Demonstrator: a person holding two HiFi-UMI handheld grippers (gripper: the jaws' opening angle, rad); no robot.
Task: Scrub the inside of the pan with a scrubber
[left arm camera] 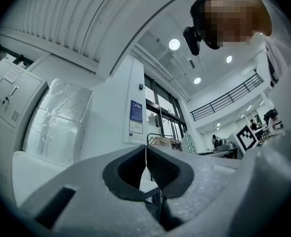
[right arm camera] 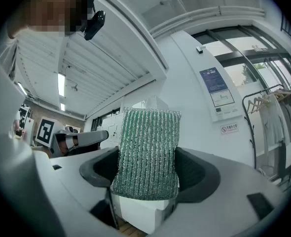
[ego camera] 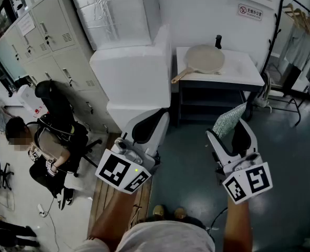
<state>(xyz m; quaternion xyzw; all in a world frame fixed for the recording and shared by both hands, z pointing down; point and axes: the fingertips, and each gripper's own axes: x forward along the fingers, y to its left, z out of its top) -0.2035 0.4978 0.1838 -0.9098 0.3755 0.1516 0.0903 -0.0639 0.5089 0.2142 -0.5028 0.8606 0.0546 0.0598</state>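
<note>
A pale round pan (ego camera: 205,59) with a wooden handle lies on a small white table (ego camera: 244,71) across the room, well beyond both grippers. My right gripper (ego camera: 234,129) is shut on a green mesh scrubber (ego camera: 229,118), which stands upright between the jaws. In the right gripper view the scrubber (right arm camera: 148,152) fills the gap of that gripper (right arm camera: 148,179) and sticks out above it. My left gripper (ego camera: 150,124) is held up at the left, away from the pan. In its own view the left gripper (left arm camera: 146,168) has its jaws pressed together with nothing between them.
Large white foam blocks (ego camera: 134,72) stand left of the table. A dark bottle (ego camera: 218,40) sits behind the pan. Grey lockers (ego camera: 44,41) line the left wall, with a person seated on a chair (ego camera: 52,140) before them. A clothes rack (ego camera: 297,30) stands at the right.
</note>
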